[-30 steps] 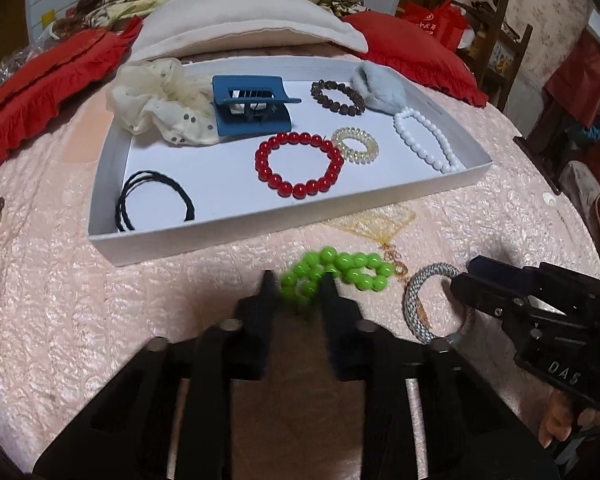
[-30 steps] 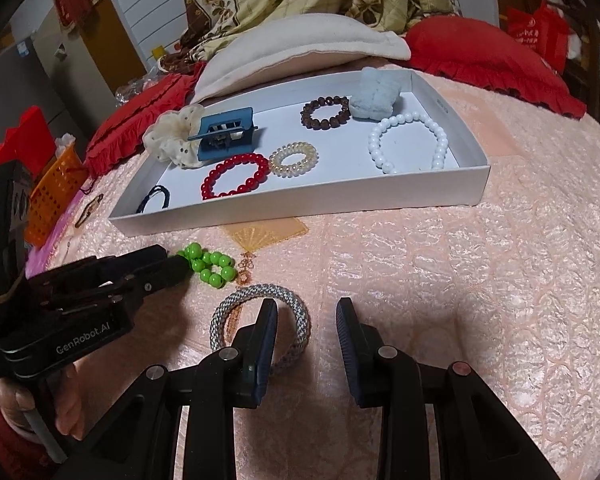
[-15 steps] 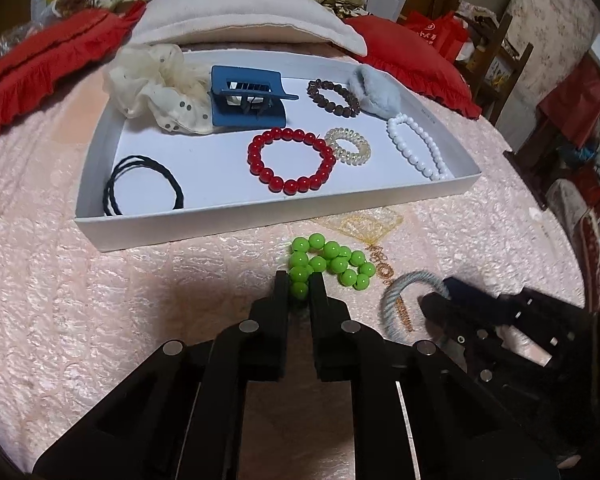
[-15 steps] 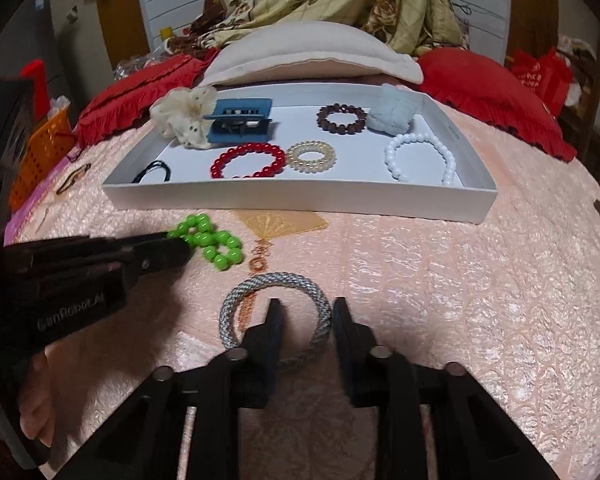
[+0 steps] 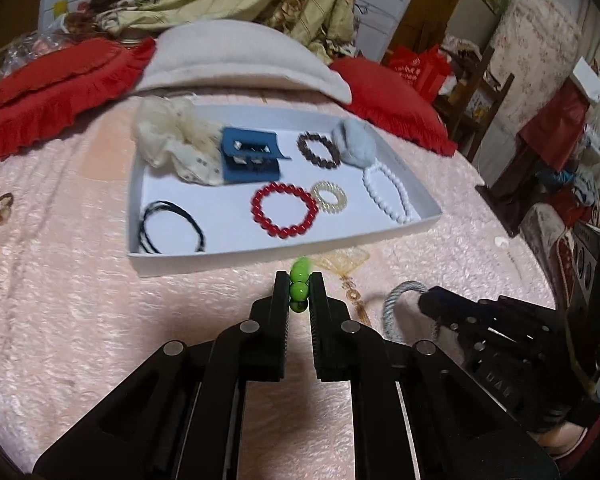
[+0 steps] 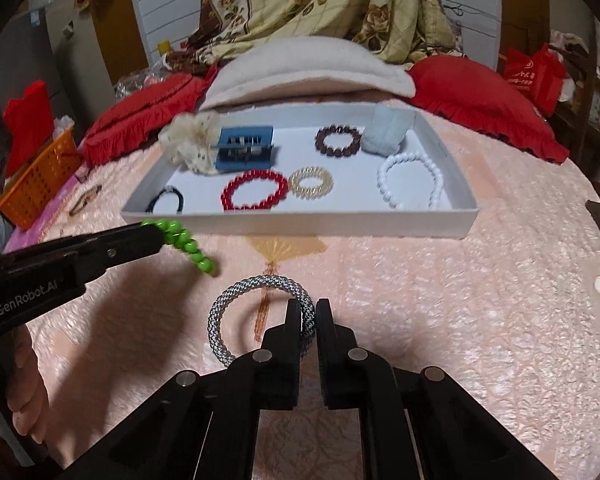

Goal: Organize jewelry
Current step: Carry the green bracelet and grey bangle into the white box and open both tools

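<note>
Green bead bracelet [image 5: 299, 285] pinched in left gripper [image 5: 299, 294], white tray [image 5: 284, 255] just beyond; right gripper [image 6: 309, 320] clamps grey woven bangle [image 6: 236, 300].

Left gripper [image 5: 299, 294]: jaws closed on a green bead bracelet [image 6: 184, 242], held clear of the bedspread. Right gripper [image 6: 308, 318]: jaws closed on the near rim of a grey bracelet [image 6: 260, 316], fingers pointed forward, low over the surface.

Red cushions [image 6: 480, 92], cream pillow [image 6: 308, 66], orange basket [image 6: 40, 184].
</note>
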The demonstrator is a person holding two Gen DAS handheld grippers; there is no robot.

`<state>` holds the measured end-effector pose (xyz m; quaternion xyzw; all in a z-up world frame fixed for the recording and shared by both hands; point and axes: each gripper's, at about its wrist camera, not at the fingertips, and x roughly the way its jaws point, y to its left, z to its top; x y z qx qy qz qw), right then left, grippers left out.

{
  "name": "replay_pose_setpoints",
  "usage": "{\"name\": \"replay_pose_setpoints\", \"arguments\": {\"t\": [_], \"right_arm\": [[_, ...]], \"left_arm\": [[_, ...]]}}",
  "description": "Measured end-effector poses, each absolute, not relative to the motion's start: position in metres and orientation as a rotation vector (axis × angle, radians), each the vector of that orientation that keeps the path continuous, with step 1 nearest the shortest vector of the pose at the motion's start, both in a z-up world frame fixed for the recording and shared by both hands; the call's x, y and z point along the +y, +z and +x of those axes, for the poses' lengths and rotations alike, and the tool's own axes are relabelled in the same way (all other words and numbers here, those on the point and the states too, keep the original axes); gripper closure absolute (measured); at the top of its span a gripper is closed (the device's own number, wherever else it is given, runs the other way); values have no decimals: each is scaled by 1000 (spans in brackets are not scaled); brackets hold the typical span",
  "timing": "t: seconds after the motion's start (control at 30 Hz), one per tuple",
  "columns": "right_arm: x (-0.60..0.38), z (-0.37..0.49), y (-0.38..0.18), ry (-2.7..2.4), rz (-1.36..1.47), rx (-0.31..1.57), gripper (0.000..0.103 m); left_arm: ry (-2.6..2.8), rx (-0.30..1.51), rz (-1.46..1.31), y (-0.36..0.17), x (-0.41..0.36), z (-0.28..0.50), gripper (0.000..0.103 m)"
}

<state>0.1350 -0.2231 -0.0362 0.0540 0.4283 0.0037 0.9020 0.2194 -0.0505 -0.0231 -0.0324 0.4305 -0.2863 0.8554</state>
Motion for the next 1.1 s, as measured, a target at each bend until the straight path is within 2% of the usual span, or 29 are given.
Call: {"name": "replay_pose_setpoints", "arguments": {"t": [0.6, 1.1], "right_arm": [[-218, 141, 4, 5, 129, 826, 96], [-223, 162, 15, -8, 104, 802, 96]], "left_arm": [[-428, 727, 10, 14, -19, 205, 95], [-350, 758, 46, 4, -18, 213, 95]]}}
